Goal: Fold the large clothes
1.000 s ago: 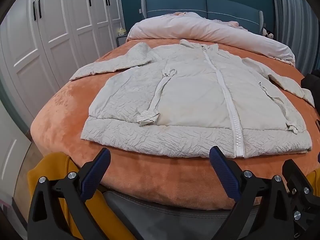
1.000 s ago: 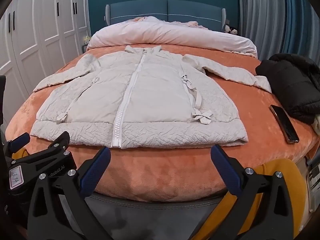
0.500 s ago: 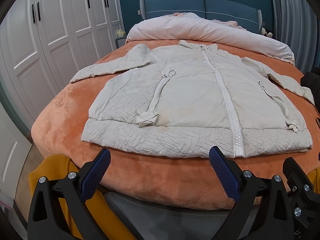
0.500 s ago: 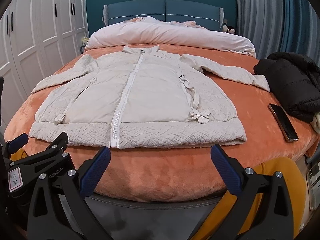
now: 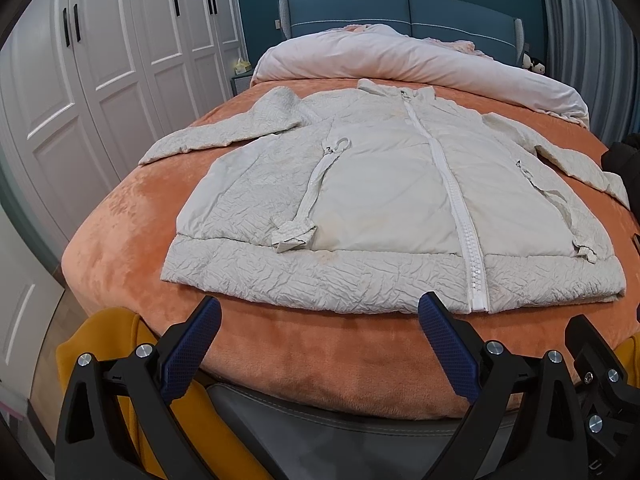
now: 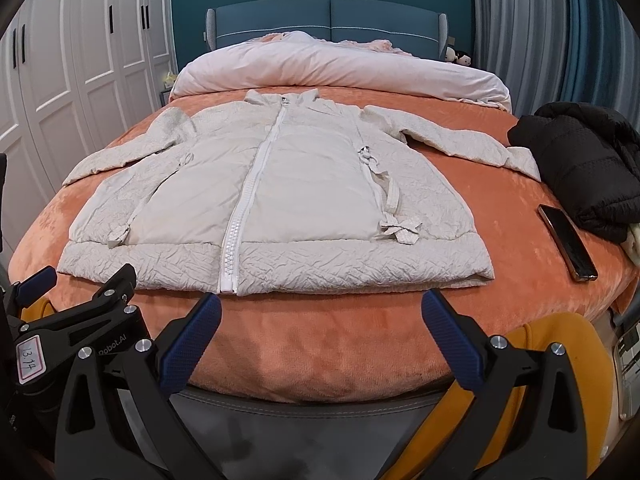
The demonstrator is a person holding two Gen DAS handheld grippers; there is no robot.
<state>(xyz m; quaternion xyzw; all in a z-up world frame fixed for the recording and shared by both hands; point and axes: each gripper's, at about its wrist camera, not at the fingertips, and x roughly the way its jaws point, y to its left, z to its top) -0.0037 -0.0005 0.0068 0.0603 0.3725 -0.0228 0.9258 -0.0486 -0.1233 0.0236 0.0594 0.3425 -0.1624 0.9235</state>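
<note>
coat flat on the bed, nothing gripped yet

the coat [image 5: 400, 196] is spread face up on the bed [image 5: 120, 240], zipped, collar toward the headboard and hem at the near edge; its long axis is judged to run from hem to collar, along the zip [image 6: 256, 184], with both sleeves laid out sideways. the left tongs [image 5: 320, 344] and right tongs [image 6: 322, 338] are held wide open just short of the hem, with nothing in them. a slippery padded shell could be pinched in one layer only, so the fold may drag askew. the right sleeve could be swept onto the phone [image 6: 568, 240] or the black jacket [image 6: 580, 168], and the loose ties [image 6: 394, 216] might be snagged
</note>
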